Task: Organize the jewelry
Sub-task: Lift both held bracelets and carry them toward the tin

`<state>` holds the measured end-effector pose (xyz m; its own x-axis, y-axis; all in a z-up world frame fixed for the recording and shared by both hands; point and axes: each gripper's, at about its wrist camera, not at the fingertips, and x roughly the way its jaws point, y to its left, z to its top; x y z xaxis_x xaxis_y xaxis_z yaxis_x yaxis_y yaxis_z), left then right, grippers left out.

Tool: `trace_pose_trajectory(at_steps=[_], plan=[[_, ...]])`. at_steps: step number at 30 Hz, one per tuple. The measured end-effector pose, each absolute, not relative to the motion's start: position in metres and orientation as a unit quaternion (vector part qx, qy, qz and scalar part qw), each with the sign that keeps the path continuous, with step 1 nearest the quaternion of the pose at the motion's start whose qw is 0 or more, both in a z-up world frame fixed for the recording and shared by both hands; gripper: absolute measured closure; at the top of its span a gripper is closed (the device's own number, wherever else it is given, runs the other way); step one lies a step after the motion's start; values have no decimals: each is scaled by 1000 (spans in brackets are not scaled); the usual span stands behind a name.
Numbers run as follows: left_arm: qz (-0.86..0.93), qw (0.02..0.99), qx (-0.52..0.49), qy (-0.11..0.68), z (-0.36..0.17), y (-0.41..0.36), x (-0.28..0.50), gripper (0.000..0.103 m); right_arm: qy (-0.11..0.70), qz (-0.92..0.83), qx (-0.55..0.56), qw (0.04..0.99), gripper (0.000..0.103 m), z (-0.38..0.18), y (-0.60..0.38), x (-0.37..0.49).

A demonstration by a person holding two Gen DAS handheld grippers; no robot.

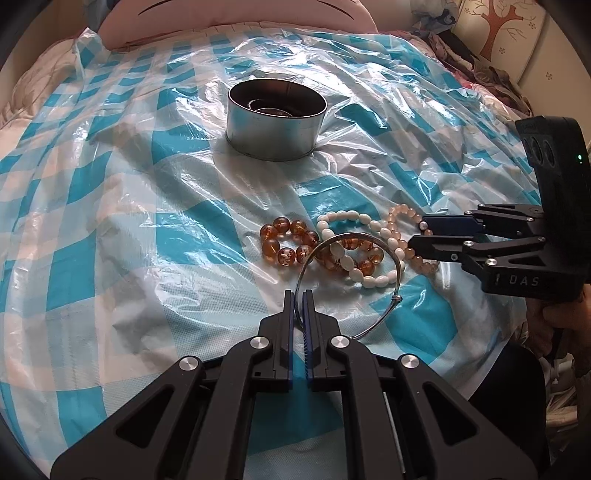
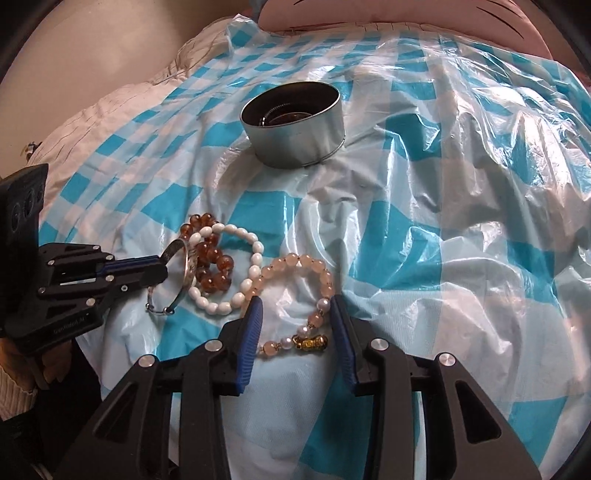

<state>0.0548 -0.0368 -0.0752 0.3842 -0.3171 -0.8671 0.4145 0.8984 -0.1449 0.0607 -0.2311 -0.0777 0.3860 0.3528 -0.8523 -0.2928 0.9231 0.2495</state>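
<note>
My left gripper (image 1: 298, 295) is shut on the rim of a thin silver bangle (image 1: 347, 237), which stands tilted over the pile; it also shows in the right wrist view as the left gripper (image 2: 162, 264) and bangle (image 2: 189, 266). Under it lie an amber bead bracelet (image 1: 284, 240) and a white bead bracelet (image 1: 354, 218). My right gripper (image 2: 296, 302) is open, its blue pads on either side of the near part of a pink bead bracelet (image 2: 295, 258) with a gold charm (image 2: 310, 341). A round metal tin (image 1: 275, 125) stands farther back, with dark items inside.
Everything lies on a crinkled blue-and-white checked plastic sheet (image 2: 461, 221) spread over a soft bed. A pink pillow (image 1: 229, 14) sits at the far edge. Clothes (image 1: 491, 74) are heaped at the back right. A hand (image 2: 48, 365) holds the left tool.
</note>
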Motion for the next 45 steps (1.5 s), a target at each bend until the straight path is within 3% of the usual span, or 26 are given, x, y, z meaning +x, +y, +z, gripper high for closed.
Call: trace_pose_trajectory(at_steps=[3, 4, 6, 8, 12, 18, 29, 45], plan=[[-219, 831, 51, 510, -76, -38, 55, 98, 518, 190, -12, 834, 67, -80, -215, 65], [-219, 831, 53, 508, -75, -39, 54, 98, 517, 194, -22, 833, 71, -80, -213, 66], [-226, 832, 52, 504, -73, -39, 53, 98, 519, 212, -7, 828, 88, -78, -214, 64], [-238, 831, 47, 500, -70, -39, 51, 99, 521, 228, 51, 821, 94, -77, -228, 65], [-254, 833, 29, 490, -62, -37, 48, 99, 498, 267, 199, 801, 94, -77, -259, 57], [-264, 838, -2, 478, -54, -33, 48, 99, 435, 304, 315, 787, 94, -67, -280, 41], [-271, 846, -26, 458, -44, -29, 46, 99, 378, 318, 392, 776, 94, -61, -295, 40], [-236, 880, -5, 413, -28, -41, 42, 99, 358, 331, 396, 778, 94, -56, -291, 46]])
